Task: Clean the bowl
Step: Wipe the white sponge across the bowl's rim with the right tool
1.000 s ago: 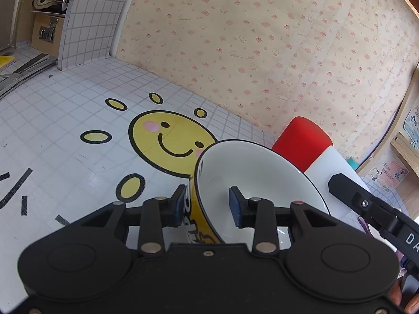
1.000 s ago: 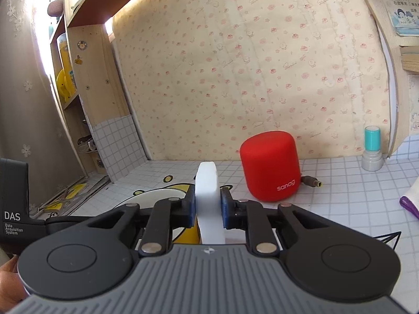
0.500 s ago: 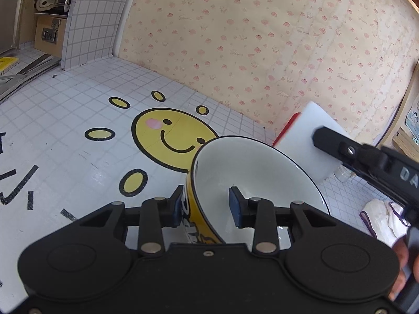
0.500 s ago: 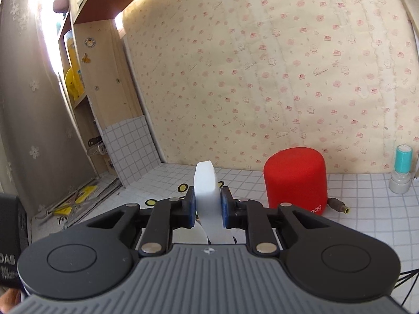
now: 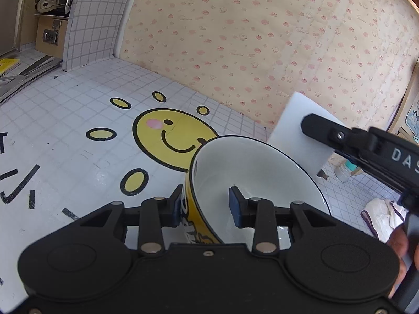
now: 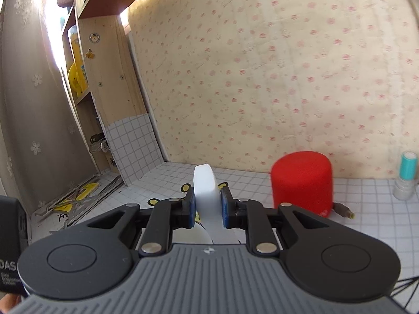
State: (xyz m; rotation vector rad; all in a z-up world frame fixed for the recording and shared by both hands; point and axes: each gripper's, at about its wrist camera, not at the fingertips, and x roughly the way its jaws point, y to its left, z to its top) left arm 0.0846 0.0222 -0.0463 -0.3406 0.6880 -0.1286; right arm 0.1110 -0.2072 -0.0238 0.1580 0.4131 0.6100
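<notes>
A bowl (image 5: 251,172), white inside and yellow outside, is tilted in my left gripper (image 5: 207,204), which is shut on its rim, one finger inside and one outside. My right gripper (image 6: 207,209) is shut on a white sponge block (image 6: 205,193). In the left wrist view the sponge (image 5: 290,130) hangs above the bowl's far right rim, apart from it, with the right gripper's finger (image 5: 340,138) across it. A sliver of the bowl's white rim (image 6: 193,235) shows under the right gripper.
The table (image 5: 65,136) is white grid tile with a yellow smiley print (image 5: 167,138). A red cylinder speaker (image 6: 301,180) and a teal-capped bottle (image 6: 407,175) stand by the wallpapered wall. A white cloth (image 5: 379,217) lies at right. A wooden shelf (image 6: 104,78) stands at left.
My right gripper has lifted the sponge up and leftward, now over the bowl's far rim and hiding the red speaker in the left wrist view. The bowl stays gripped.
</notes>
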